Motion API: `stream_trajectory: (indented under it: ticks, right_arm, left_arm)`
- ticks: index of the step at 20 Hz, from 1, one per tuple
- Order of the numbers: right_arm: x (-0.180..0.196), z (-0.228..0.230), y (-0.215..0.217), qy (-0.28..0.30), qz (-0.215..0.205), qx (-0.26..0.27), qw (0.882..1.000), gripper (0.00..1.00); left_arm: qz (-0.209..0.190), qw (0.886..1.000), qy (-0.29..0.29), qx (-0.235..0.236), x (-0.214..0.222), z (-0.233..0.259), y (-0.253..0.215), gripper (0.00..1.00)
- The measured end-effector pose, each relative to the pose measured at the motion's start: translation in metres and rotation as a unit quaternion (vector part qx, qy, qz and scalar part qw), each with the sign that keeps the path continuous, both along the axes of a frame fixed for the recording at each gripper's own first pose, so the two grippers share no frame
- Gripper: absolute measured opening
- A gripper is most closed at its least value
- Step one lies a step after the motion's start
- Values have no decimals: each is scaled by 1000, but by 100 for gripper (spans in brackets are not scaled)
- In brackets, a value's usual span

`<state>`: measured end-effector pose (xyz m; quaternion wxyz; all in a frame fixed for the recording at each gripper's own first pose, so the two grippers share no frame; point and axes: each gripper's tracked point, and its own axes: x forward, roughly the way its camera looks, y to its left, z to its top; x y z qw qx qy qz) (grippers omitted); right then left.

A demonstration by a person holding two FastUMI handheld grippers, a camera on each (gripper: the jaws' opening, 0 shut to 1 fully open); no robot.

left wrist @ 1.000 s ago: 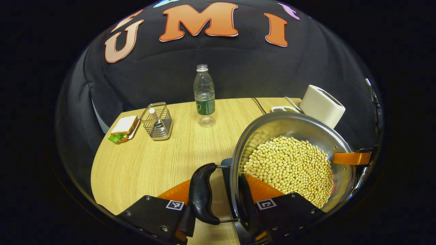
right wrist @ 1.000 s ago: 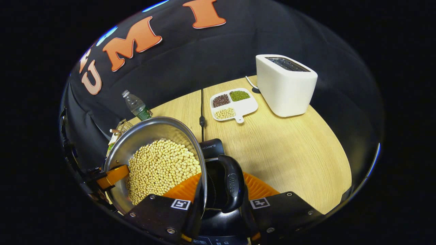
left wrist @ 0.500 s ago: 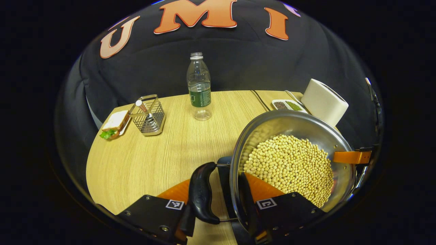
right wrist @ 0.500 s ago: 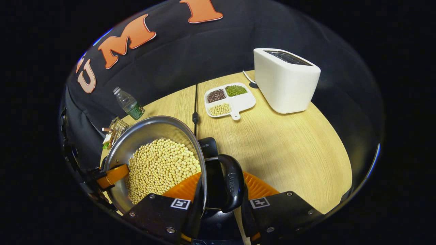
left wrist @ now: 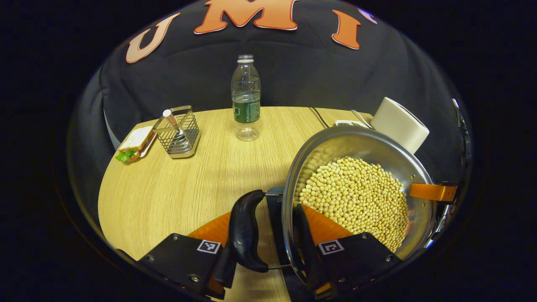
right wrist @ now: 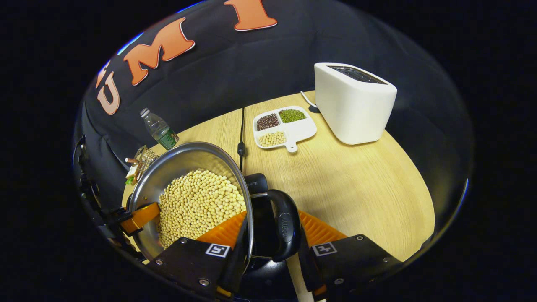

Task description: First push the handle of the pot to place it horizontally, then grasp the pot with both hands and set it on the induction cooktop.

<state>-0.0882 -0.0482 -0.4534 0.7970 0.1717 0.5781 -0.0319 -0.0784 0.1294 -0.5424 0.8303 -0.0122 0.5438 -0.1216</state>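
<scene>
Two claws hold the pot [left wrist: 361, 197]: your left claw [left wrist: 268, 243] pinches one rim and handle, your right claw [right wrist: 268, 247] the other, so the beans [right wrist: 201, 205] stay level.

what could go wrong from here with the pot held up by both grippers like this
1. The pot is heaped with soybeans near its rim; any tilt between the left gripper and right gripper could spill them onto the table.
2. Each gripper seems to pinch just a handle and the thin rim, so the loaded pot might slip or swing.
3. The cooktop lies mostly hidden under the pot, so it could land off-centre.
</scene>
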Motion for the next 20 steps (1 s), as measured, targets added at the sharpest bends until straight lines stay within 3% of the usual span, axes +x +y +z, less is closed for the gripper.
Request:
stream_trajectory:
  ticks: [3, 8, 12, 16, 20]
  right_arm:
    - [-5, 2, -4, 7, -9, -19, 1000, 64]
    - [-2, 18, -12, -15, -20, -25, 999, 81]
    - [13, 38, -29, -62, -29, -54, 996, 85]
    - [42, 86, -55, -133, -34, -88, 987, 85]
    - [74, 157, -85, -217, -45, -117, 968, 85]
  left_arm:
    - [-15, 1000, -1, 23, -3, 8, 2, 76]
    - [-25, 998, -42, 26, 1, 40, 7, 72]
    - [-35, 994, -96, 35, 17, 85, 19, 72]
    - [-9, 986, -165, 31, 55, 158, 48, 72]
    - [46, 969, -243, 23, 99, 253, 91, 71]
